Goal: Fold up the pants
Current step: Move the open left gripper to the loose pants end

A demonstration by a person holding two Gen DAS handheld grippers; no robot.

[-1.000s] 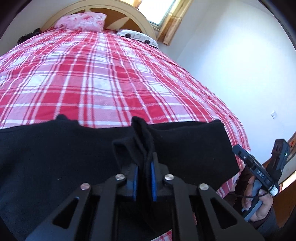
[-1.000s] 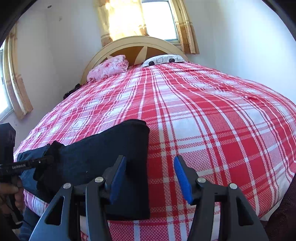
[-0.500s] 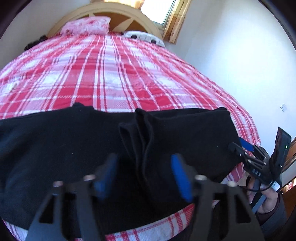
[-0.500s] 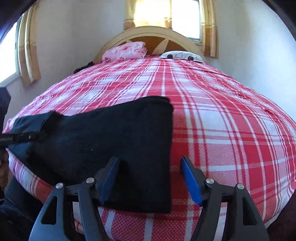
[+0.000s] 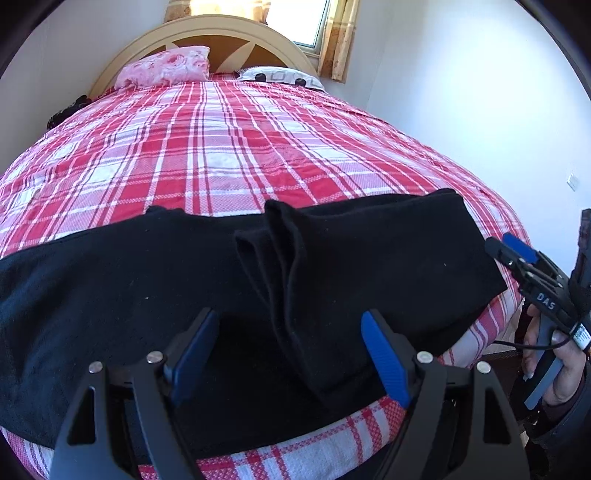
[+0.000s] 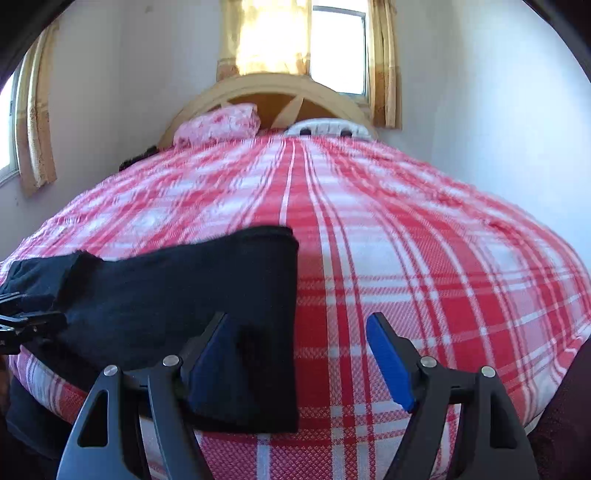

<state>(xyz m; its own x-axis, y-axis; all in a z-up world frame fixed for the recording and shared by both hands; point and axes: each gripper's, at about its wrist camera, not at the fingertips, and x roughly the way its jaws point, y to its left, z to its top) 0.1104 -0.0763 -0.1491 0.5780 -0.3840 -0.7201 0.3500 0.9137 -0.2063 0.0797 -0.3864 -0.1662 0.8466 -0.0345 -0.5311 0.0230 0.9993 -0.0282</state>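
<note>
Black pants [image 5: 369, 258] lie across the near end of the bed, with a raised fold ridge [image 5: 284, 266] running toward me. My left gripper [image 5: 290, 321] hovers over that ridge; its jaws are opening, the ridge lies between the blue pads, and neither pad presses on it. In the right wrist view the pants [image 6: 166, 288] end in a straight edge. My right gripper [image 6: 298, 319] straddles that edge, its jaws opening too and its pads off the cloth. The right gripper [image 5: 508, 249] also shows at the pants' right corner.
A red and white plaid bedspread [image 5: 221, 147] covers the bed. A pink pillow [image 5: 166, 68] and a white patterned pillow [image 5: 280, 77] lie by the arched headboard [image 5: 221, 33] under a window. A white wall stands close on the right. A hand [image 5: 546, 354] holds the right gripper's handle.
My left gripper was shut on a pinch of the pants; it has opened and let the fold drop. The right gripper's jaws have spread wider over the pants' edge.
</note>
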